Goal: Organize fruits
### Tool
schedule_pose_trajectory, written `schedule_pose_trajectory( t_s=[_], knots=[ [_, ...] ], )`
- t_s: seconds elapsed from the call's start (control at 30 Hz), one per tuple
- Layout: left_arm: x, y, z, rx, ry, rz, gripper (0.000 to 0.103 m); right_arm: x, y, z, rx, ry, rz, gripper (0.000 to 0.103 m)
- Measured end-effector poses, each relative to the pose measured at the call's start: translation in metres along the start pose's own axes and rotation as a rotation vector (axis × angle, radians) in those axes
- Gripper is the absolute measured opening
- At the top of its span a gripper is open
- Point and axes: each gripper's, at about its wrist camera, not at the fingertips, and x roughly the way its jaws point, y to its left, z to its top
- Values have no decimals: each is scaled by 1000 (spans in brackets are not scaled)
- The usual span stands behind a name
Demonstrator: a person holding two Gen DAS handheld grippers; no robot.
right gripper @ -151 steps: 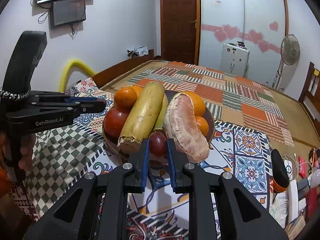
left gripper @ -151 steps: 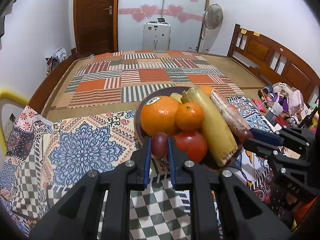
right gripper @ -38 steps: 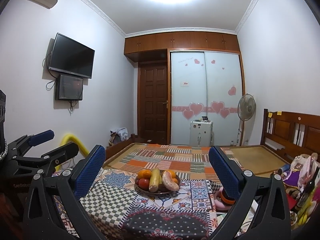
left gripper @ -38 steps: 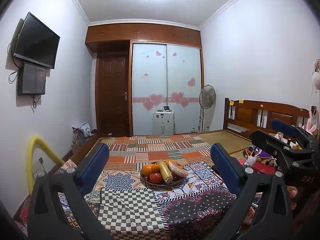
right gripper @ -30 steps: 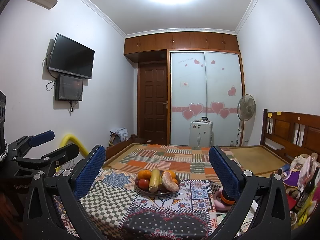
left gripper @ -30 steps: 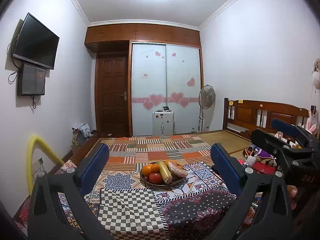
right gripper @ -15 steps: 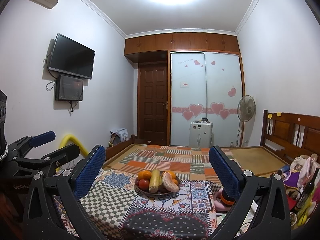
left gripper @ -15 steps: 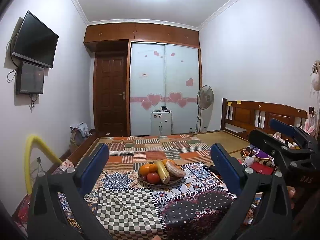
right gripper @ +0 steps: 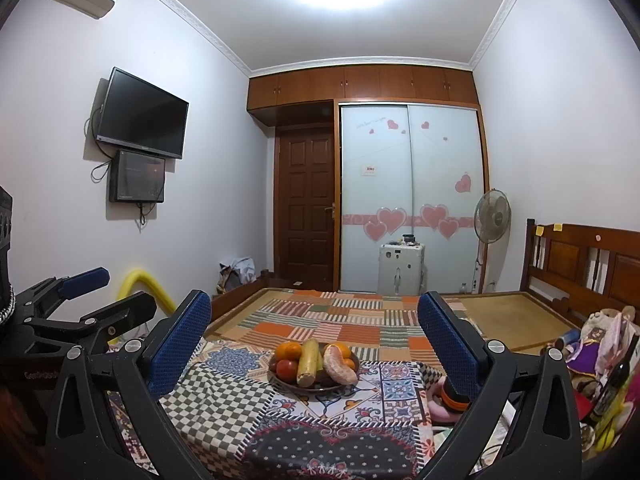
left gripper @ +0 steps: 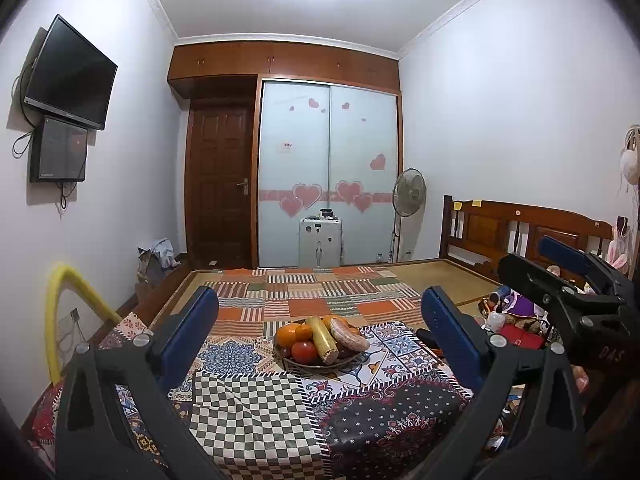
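Bedroom, patchwork-clothed table (left gripper: 256, 404), fruit bowl (left gripper: 316, 362) perhaps wooden.

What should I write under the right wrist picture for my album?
Open right gripper and left gripper held back from a fruit bowl on the patterned tablecloth.

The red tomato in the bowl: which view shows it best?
The left wrist view: the tomato sits at the bowl's front, nearly whole. In the right wrist view the tomato is smaller, at the bowl's left edge.
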Motion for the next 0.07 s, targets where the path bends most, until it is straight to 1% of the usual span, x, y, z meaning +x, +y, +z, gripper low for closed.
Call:
schedule_pose_trajectory(
  t_s=[0.07],
  knots=[
    [1,0,0,0,2,-1,103,1,0,0,0,1,-2,103]
  ],
)
